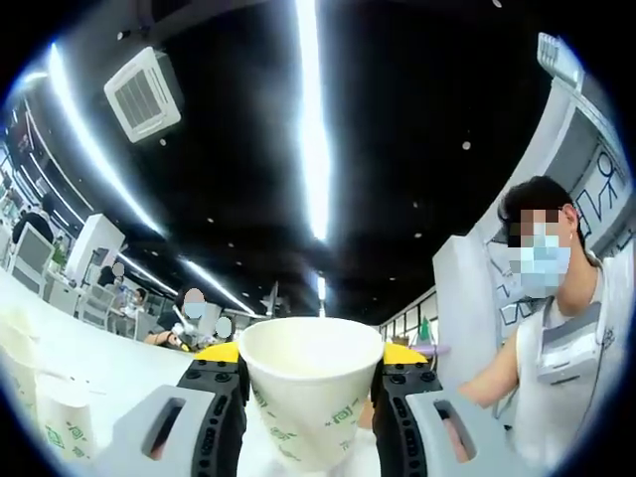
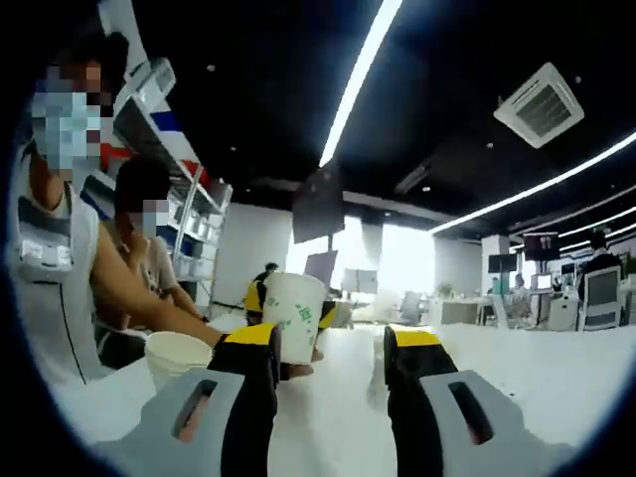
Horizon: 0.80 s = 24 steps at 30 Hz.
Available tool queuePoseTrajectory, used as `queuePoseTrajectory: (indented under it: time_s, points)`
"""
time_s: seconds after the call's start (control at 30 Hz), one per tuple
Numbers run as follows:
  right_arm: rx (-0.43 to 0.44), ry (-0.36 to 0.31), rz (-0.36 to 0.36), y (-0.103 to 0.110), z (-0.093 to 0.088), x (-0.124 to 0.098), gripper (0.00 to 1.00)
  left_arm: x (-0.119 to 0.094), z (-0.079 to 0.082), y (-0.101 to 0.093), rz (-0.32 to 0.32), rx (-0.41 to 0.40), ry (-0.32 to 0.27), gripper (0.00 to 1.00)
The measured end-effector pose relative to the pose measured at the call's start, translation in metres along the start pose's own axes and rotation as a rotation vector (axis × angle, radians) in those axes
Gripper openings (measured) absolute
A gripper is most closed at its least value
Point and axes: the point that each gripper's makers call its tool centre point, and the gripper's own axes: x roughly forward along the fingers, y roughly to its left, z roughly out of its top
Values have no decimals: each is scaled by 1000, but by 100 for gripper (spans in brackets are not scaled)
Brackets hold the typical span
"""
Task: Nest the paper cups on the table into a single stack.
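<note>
Your left hand-held gripper [image 1: 310, 397] clamps a cup [image 1: 313, 393] mid-wall; it's light, thin paper, so squeeze gently. Your right hand-held gripper [image 2: 330, 373] stands wide, empty, near that cup [image 2: 293, 318].

Both views low over the table [image 2: 556, 368], tilted ceilingward, facing opposite ways.

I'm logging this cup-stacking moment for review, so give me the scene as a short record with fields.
left gripper: shut on a paper cup, held upright
right gripper: open, holding nothing
same cup, right gripper view, raised ahead
other cups: one at left; more on the white table
stack: not yet formed
</note>
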Motion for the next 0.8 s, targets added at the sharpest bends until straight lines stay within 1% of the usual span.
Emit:
queuePoseTrajectory:
  time_s: [0.03,0.07,0.1,0.17,0.2,0.23,0.27,0.33,0.37,0.43,0.5,0.53,0.57,0.6,0.63,0.7,0.8]
  points:
    - [-10,-3,0,1,1,-1,44,0,-2,1,5,9,12,52]
    - [-54,-25,1,3,4,-4,44,0,-3,2,17,29,23,52]
    - [-48,-36,-8,3,4,-6,43,-1,-2,3,27,45,24,52]
    - [-25,-66,-19,0,7,-6,41,-1,2,-2,22,57,18,52]
    - [-25,-65,-22,-2,7,-5,41,-2,5,-7,2,60,14,52]
    - [-37,-44,-34,-4,4,-3,41,-2,6,-9,-6,65,15,52]
    - [-59,-8,-48,-6,-1,-3,41,-2,6,-11,-12,71,17,52]
    - [-52,-10,-43,-4,-1,-3,41,-3,7,-10,-19,71,19,52]
    - [-33,-12,-36,-3,-2,-3,41,-3,8,-10,-24,64,14,52]
    - [-4,-10,-48,-8,-4,-1,41,-3,8,-15,-56,41,14,52]
    - [-3,6,-53,-6,-7,0,41,-1,9,-22,-80,50,13,52]
    - [-9,14,-55,-5,-7,0,41,0,10,-30,-109,37,5,52]
    - [-17,15,-58,-5,-5,0,41,2,14,-35,-129,17,-19,52]
    - [-20,11,-57,-4,-3,-1,41,2,16,-39,-142,4,-30,52]
    - [-23,0,-57,-2,0,-1,41,3,16,-43,-159,-7,-31,52]
    - [-15,-23,-70,-4,4,-1,41,5,15,-52,-180,-4,-26,51]
    - [-6,-16,-60,-3,2,0,41,8,14,-67,-240,-19,-18,51]
